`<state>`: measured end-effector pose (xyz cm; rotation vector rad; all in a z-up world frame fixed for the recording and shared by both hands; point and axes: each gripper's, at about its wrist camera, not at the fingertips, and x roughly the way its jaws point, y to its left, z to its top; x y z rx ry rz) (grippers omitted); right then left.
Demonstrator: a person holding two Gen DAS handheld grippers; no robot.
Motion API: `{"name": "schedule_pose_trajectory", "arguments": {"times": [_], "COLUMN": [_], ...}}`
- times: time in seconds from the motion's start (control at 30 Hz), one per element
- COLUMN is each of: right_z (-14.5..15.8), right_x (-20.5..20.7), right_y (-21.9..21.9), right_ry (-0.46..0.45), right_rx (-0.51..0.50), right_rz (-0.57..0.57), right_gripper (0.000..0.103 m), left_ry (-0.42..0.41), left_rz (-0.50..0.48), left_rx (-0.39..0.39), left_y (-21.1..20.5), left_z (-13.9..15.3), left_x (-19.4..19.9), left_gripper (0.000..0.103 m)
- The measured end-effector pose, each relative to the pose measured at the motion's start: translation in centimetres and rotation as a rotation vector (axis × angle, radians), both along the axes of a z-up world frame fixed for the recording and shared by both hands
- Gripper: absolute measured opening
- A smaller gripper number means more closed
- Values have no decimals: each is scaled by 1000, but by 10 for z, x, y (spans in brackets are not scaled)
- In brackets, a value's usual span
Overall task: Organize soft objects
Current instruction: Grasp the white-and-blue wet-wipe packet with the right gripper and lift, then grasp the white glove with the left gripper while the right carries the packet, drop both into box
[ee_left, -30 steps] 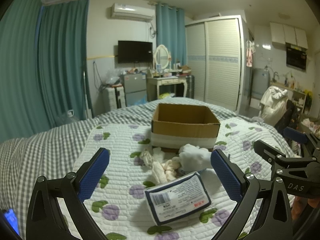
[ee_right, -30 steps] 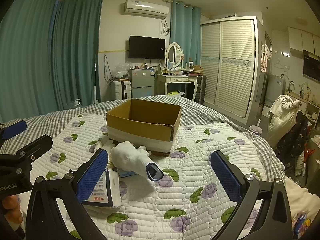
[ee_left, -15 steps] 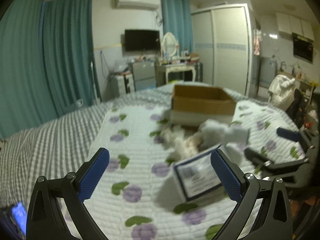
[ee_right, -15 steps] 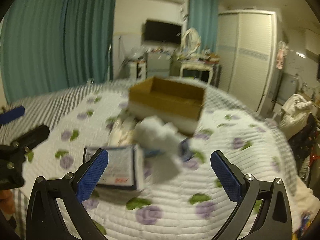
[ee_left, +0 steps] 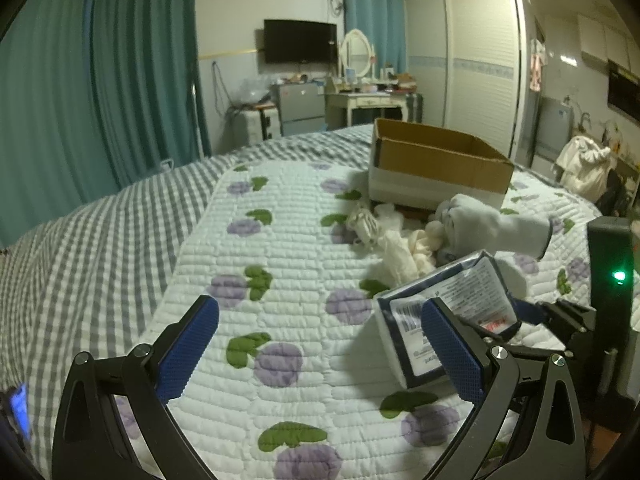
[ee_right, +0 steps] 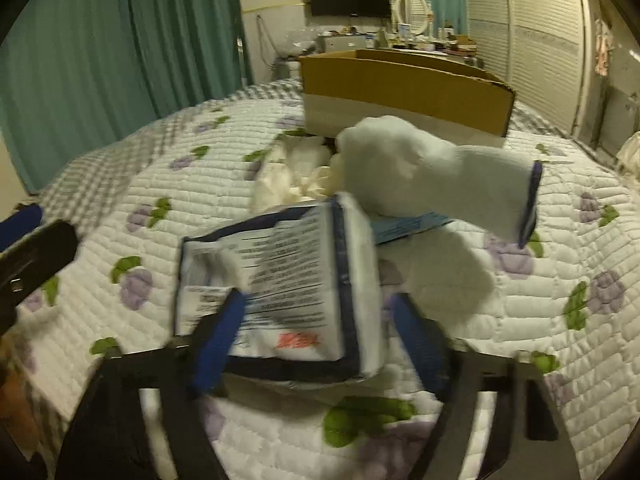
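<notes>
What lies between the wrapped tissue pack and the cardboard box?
In both wrist views, a pale rolled sock and a heap of cream cloth pieces lie between the tissue pack and the cardboard box.

Your right gripper (ee_right: 312,344) smears with motion blur; whether its closing pads press the tissue pack (ee_right: 280,284) can't be told. Pack print unreadable. Your left gripper's finger (ee_left: 450,354) hides the pack's corner. Cardboard box (ee_left: 436,160) interior hidden behind its near wall.
</notes>
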<state>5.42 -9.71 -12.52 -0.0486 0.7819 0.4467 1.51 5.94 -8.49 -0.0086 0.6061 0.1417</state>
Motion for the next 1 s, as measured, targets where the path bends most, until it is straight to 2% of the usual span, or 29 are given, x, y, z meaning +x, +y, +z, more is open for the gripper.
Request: {"name": "schedule_pose_trajectory", "arguments": {"times": [0.03, 0.1, 0.17, 0.33, 0.53, 0.63, 0.77, 0.9, 1.0], "right_z": [1, 5, 11, 39, 109, 136, 149, 149, 134], "right_x": [-2, -10, -16, -33, -39, -19, 26, 65, 86], "right_y": [1, -3, -13, -44, -104, -133, -158, -176, -184], "right_ry": [-4, -25, -18, -91, -213, -251, -223, -178, -135], "right_rx": [-1, 9, 59, 121, 126, 80, 51, 32, 24], "right_rz": [1, 12, 16, -11, -68, -113, -130, -105, -90], "right_gripper": [62, 47, 40, 35, 35, 35, 35, 35, 35], "left_ry": [0, -3, -14, -50, -39, -29, 29, 60, 76], "left_rz": [1, 5, 4, -27, -95, -143, -192, -217, -246], "left_rx": [3, 11, 19, 52, 46, 40, 55, -2, -14], "left_y": [0, -3, -9, -31, -73, -97, -124, -133, -138], "left_z": [0, 3, 10, 30, 41, 38, 19, -1, -13], "left_x": [1, 1, -1, -4, 22, 41, 77, 106, 125], "left_gripper": [103, 103, 103, 103, 103, 102, 97, 96, 96]}}
